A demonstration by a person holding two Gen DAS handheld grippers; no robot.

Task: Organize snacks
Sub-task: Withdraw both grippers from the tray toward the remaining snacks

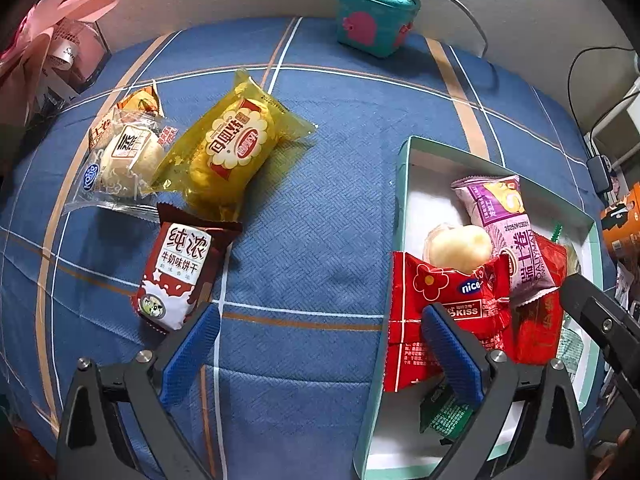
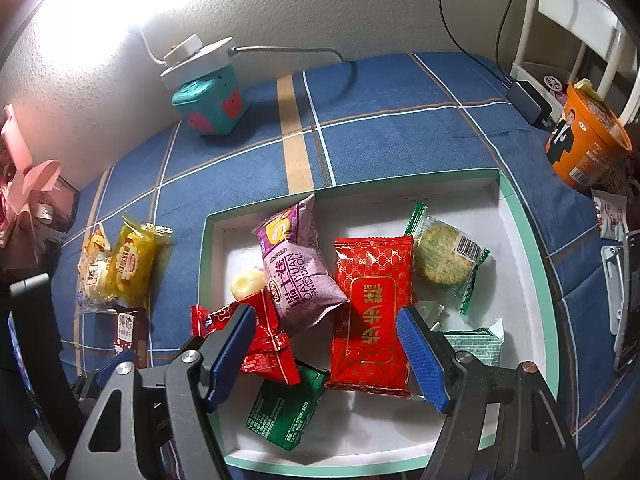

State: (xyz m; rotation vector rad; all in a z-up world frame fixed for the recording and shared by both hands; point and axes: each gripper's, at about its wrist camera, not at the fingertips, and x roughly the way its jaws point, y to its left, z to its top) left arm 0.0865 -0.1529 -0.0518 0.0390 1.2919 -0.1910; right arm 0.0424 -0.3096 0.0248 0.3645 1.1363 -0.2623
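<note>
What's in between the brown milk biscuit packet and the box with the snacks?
Just bare blue checked tablecloth, as the left wrist view shows. No snack lies between the brown milk biscuit packet and the box.

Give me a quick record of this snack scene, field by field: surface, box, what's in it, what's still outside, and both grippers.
surface: blue plaid cloth
box: shallow, teal-rimmed, white inside
in box: purple swiss roll pack, large red packet, round green-wrapped cookie, dark green packet, red Nice packet, pale round bun
outside box: yellow cake pack, brown milk biscuit pack, clear-wrapped white bun
left gripper: open, empty, above the cloth
right gripper: open, empty, above the box
</note>
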